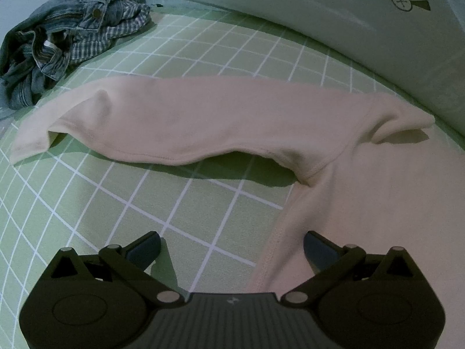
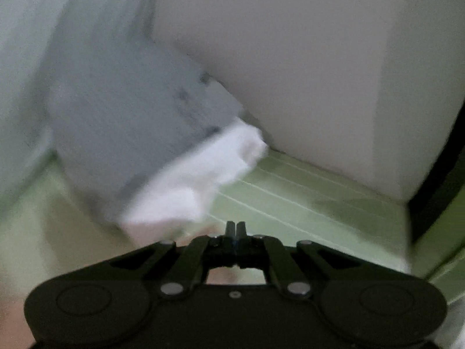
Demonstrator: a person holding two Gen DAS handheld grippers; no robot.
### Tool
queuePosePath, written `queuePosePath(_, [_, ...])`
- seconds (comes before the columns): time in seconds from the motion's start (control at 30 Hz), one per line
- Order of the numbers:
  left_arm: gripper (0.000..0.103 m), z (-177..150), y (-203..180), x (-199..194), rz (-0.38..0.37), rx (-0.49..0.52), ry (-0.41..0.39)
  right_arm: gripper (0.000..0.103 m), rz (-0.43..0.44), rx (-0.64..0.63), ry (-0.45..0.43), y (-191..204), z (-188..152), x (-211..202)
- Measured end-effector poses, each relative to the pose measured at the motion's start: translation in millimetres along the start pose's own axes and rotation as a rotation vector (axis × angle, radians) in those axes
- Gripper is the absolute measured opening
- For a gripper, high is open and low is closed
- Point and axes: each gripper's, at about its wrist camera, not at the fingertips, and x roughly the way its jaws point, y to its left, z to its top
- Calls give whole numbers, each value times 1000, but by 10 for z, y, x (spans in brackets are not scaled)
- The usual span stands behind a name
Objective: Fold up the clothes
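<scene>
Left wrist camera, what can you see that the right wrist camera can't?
Only the left wrist view shows the pale pink garment spread out, with the pile of jeans and a checked shirt beyond it, and the left gripper open. Only the right wrist view shows a blurry white cloth, a grey-blue pillow, and the right gripper shut. Both show the green grid sheet.

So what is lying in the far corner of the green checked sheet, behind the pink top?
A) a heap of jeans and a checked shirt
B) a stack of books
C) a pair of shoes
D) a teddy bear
A: the left wrist view shows crumpled jeans piled with a checked shirt beyond the pink top.
</scene>
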Motion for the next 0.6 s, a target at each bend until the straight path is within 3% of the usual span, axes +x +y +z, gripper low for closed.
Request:
queuePosePath(0.07, [103,7,-1,2,0,-1,4,0,-37,-22,39,-49,-98,151])
queuePosePath(0.17, [103,18,7,2,-4,1,16,0,16,1,81,-113,-186,196])
queuePosePath(0.27, [103,-14,29,-55,-24,11,40,5,74,-52,53,-42,-253,26])
queuePosePath(0.37, [103,-106,71,-177,-46,20,48,27,176,-73,49,45,-333,-155])
queuePosePath(0.47, [103,-292,165,-414,-52,19,8,43,305,-124,61,216,-495,-357])
queuePosePath(0.53, [103,-458,276,-580,-44,11,-13,61,412,-177,73,381,-659,-563])
queuePosePath(0.6, [103,-624,388,-721,-25,1,-26,91,531,-225,85,535,-835,-771])
